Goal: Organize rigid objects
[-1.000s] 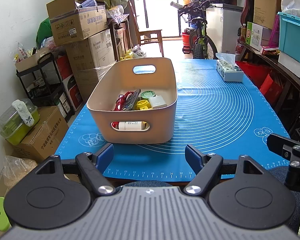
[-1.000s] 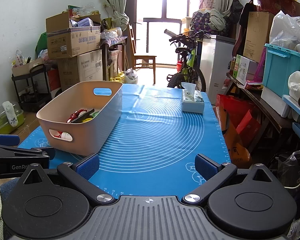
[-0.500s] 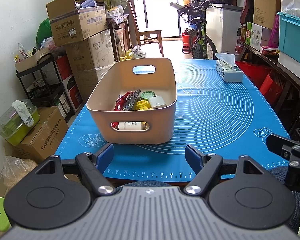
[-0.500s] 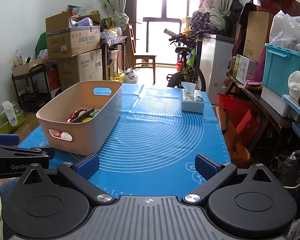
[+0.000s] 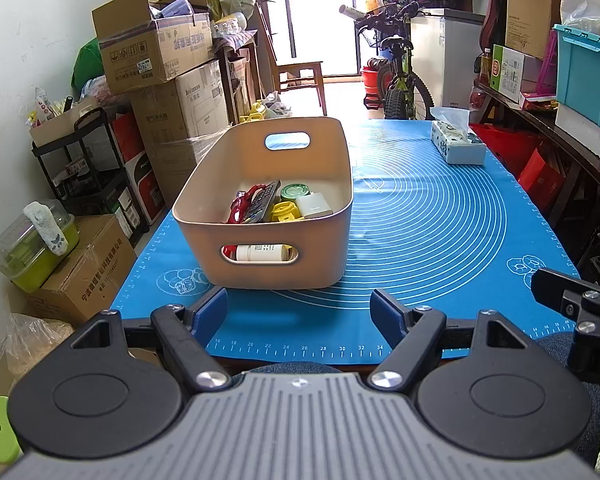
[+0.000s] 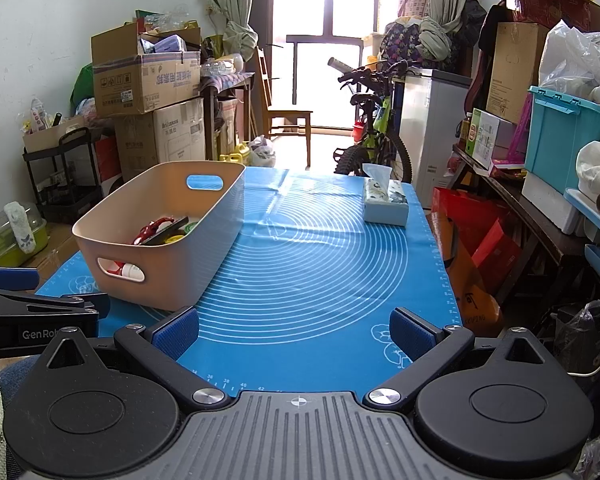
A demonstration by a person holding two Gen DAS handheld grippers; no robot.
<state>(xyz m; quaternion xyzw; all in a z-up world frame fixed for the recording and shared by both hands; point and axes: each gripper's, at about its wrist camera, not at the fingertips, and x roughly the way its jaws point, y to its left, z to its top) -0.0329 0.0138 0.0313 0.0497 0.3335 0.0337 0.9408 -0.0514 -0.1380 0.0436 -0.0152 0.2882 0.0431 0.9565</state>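
Note:
A beige basket (image 5: pixel 204 200) stands on the blue mat (image 5: pixel 440 220), left of its middle; it also shows in the right wrist view (image 6: pixel 220 208). Inside lie a red object (image 5: pixel 242 204), a dark remote (image 5: pixel 262 202), a green lid (image 5: pixel 295 191), a yellow piece (image 5: pixel 284 212), a white block (image 5: pixel 314 205) and a white bottle (image 5: pixel 260 253) seen through the near handle hole. My left gripper (image 5: pixel 299 314) is open and empty at the mat's near edge, just before the basket. My right gripper (image 6: pixel 294 334) is open and empty, near the front edge, right of the basket.
A tissue box (image 5: pixel 456 142) sits at the mat's far right (image 6: pixel 384 202). Stacked cardboard boxes (image 5: pixel 156 56) and a black cart (image 5: pixel 80 160) line the left wall. A bicycle (image 5: pixel 396 76) stands beyond the table. Shelves with a teal bin (image 6: pixel 564 132) run along the right.

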